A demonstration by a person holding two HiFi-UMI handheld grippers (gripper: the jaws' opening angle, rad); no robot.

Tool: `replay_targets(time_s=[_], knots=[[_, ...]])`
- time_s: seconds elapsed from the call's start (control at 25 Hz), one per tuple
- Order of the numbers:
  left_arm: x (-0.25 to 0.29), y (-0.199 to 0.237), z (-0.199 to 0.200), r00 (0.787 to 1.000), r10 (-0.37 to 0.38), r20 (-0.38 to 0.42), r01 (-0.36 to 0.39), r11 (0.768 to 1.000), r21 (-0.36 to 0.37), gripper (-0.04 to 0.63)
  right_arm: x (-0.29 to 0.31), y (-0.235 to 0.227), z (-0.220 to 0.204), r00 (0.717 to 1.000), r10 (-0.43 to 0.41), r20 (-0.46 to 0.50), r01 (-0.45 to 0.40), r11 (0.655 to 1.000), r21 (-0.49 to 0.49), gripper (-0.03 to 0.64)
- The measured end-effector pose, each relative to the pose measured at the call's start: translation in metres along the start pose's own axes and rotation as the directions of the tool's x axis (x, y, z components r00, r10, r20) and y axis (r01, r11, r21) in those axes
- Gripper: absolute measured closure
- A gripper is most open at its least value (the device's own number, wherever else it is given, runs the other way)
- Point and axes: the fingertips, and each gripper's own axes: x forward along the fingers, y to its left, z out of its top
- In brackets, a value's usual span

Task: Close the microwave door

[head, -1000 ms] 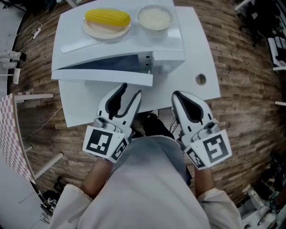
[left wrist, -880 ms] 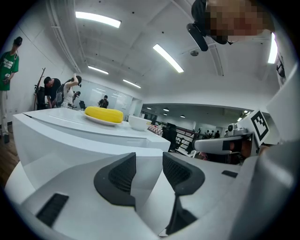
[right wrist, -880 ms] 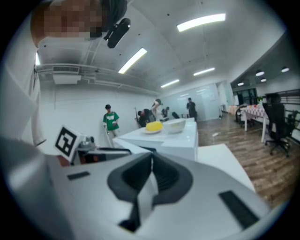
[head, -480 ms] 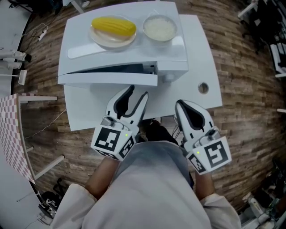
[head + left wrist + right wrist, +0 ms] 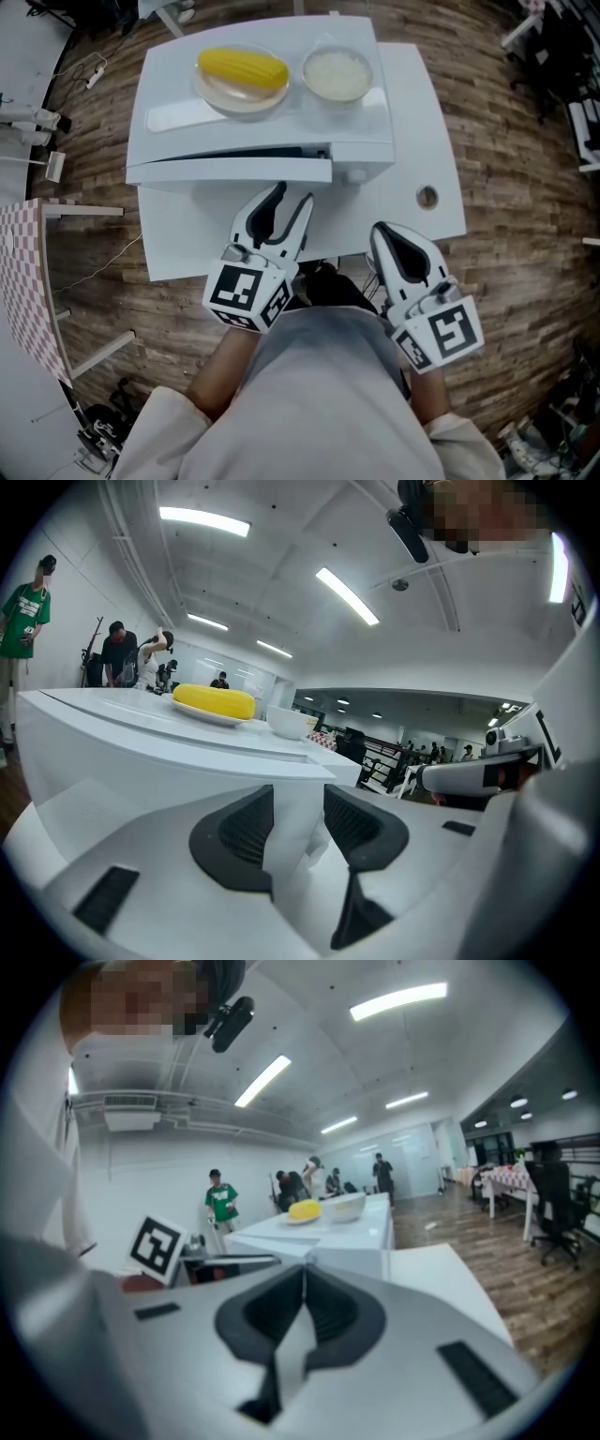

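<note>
A head view looks steeply down on a white microwave [image 5: 361,141] standing at the far side of a white table [image 5: 441,159]. The microwave door [image 5: 225,172] faces the table's near edge and is ajar: a thin dark gap shows along its top, and its free end sits toward the right.

The left gripper [image 5: 292,194] is held just short of the door's free end with its 2 jaws spread and nothing between them; in the left gripper view only the white door face shows beyond the gap. The right gripper [image 5: 382,231] hangs back over the near edge with its jaws pressed together, empty.

On the microwave's top stand 1 plate [image 5: 212,94] bearing an ear of corn [image 5: 242,67] and 1 bowl [image 5: 337,73] of white food. The likely risk is a hard shove: it could slide the whole microwave toward the far edge or jolt the plate and bowl. A push that lands on the door's top rim rather than its face could slip upward. An open jaw could also catch the door's free end.

Between the door and the near edge the table is bare, so the left gripper has room to move forward. A round hole [image 5: 427,197] lies near the right edge, well away from the door.
</note>
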Motion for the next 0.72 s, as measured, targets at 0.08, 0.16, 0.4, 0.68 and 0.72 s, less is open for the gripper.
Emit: replay_targets(time_s=[0.08,0.16,0.4,0.68,0.72], knots=[[0.003,0.002,0.001,1.0,0.011,0.003,-0.011,1.0,0.0,0.422,0.001,-0.001,-0.001,1.0,0.001,-0.002,-0.001,1.0,0.0,0.594],[0.006,0.005,0.002,1.0,0.028,0.008,-0.028,1.0,-0.002,0.427,0.001,0.0,-0.001,1.0,0.005,-0.002,-0.005,1.0,-0.005,0.594],[0.006,0.015,0.003,0.996,0.088,0.029,-0.088,0.996,-0.001,0.506,0.004,-0.001,-0.001,1.0,0.019,-0.005,-0.019,1.0,-0.006,0.594],[0.005,0.023,0.003,0.989,0.141,0.041,-0.141,0.99,0.008,0.565,0.009,0.001,-0.002,0.999,0.039,-0.006,-0.039,0.999,0.001,0.594],[0.005,0.024,0.003,0.988,0.149,0.042,-0.149,0.989,0.009,0.572,0.009,0.001,-0.002,0.999,0.042,-0.007,-0.042,0.999,0.002,0.594]])
